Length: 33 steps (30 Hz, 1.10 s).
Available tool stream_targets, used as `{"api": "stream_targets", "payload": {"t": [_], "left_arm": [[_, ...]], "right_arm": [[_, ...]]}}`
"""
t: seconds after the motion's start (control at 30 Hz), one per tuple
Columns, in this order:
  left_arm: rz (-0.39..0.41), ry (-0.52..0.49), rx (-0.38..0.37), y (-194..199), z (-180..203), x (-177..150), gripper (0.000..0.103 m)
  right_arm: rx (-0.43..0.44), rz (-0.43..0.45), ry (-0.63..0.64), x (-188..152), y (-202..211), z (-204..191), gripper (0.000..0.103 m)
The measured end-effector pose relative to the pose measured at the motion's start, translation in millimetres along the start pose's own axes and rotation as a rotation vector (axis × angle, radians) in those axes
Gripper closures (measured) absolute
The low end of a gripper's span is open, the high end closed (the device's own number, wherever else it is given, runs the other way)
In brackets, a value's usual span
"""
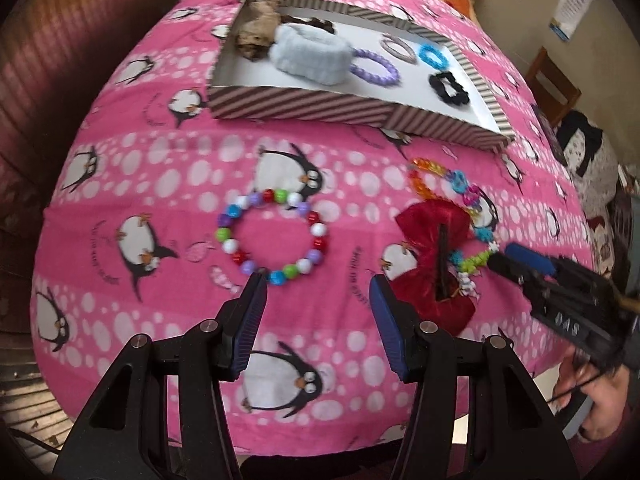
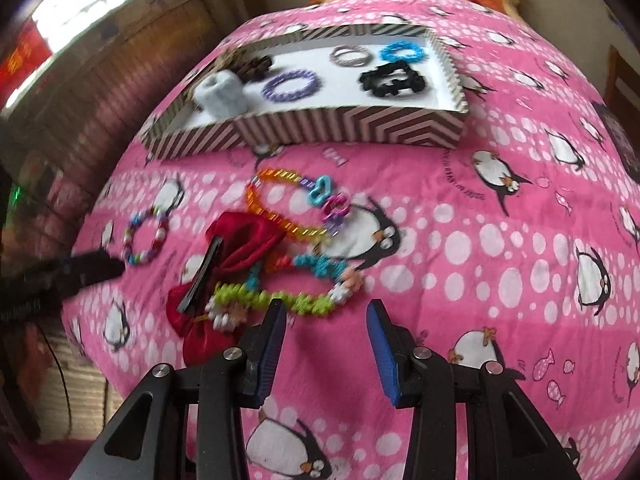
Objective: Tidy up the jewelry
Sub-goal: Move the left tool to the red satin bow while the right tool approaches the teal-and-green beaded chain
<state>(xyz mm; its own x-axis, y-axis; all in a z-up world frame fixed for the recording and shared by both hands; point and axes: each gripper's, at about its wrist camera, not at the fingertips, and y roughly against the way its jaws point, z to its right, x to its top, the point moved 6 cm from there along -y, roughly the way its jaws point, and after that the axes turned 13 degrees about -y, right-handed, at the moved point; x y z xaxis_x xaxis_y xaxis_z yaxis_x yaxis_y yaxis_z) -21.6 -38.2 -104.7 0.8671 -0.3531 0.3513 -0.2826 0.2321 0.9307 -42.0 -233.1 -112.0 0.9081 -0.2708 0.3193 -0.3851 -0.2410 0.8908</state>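
Observation:
A bead bracelet (image 1: pixel 273 237) of many colours lies on the pink penguin cloth (image 1: pixel 160 184), just ahead of my left gripper (image 1: pixel 318 282), which is open and empty above the bracelet's near edge. A red bow clip (image 1: pixel 434 258) lies to its right, tangled with a multicoloured chain necklace (image 1: pixel 460 184). My right gripper (image 2: pixel 326 307) is open with nothing between its fingers, just short of the necklace's green links (image 2: pixel 280 300). In the right wrist view the red bow (image 2: pixel 236 248) and the bead bracelet (image 2: pixel 145 238) lie to the left.
A striped shallow box (image 1: pixel 304 106) at the back holds a pale fluffy band (image 1: pixel 308 54), a purple ring (image 1: pixel 376 67), a blue ring (image 1: pixel 432 56), a black scrunchie (image 1: pixel 448 86) and a brown item (image 1: pixel 256 32). A hand (image 1: pixel 600 404) holds the right gripper.

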Motion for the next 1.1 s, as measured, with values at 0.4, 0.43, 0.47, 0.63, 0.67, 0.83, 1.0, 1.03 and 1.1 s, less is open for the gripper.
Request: {"api": "stream_targets", "payload": {"t": [0.4, 0.43, 0.47, 0.63, 0.67, 0.83, 1.0, 1.03, 1.1], "left_arm": [[-0.014, 0.016, -0.024, -9, 2, 11, 0.05], [-0.004, 0.029, -0.029, -6, -4, 12, 0.05], [0.0, 0.04, -0.026, -3, -10, 12, 0.05], [0.007, 0.103, 0.002, 6, -41, 6, 0.05], [0.007, 0.113, 0.008, 7, -46, 4, 0.05], [0.005, 0.136, 0.016, 9, -55, -1, 0.05], [0.004, 0.066, -0.021, 8, -27, 5, 0.047], [0.003, 0.039, -0.034, 6, -16, 8, 0.042], [0.002, -0.005, -0.061, 2, 3, 15, 0.039]], "right_arm": [[-0.096, 0.03, 0.1, 10, -14, 2, 0.064], [-0.118, 0.035, 0.11, 10, -13, 5, 0.064], [-0.144, 0.036, 0.115, 10, -11, 12, 0.064], [-0.185, 0.038, 0.069, 14, -6, 39, 0.064], [-0.187, 0.039, 0.057, 15, -4, 44, 0.064], [-0.147, 0.025, 0.011, 17, -2, 52, 0.063], [-0.133, 0.021, 0.022, 15, 0, 54, 0.063], [-0.134, 0.021, 0.024, 16, -2, 52, 0.063], [-0.137, 0.021, 0.032, 15, -3, 51, 0.063]]}}
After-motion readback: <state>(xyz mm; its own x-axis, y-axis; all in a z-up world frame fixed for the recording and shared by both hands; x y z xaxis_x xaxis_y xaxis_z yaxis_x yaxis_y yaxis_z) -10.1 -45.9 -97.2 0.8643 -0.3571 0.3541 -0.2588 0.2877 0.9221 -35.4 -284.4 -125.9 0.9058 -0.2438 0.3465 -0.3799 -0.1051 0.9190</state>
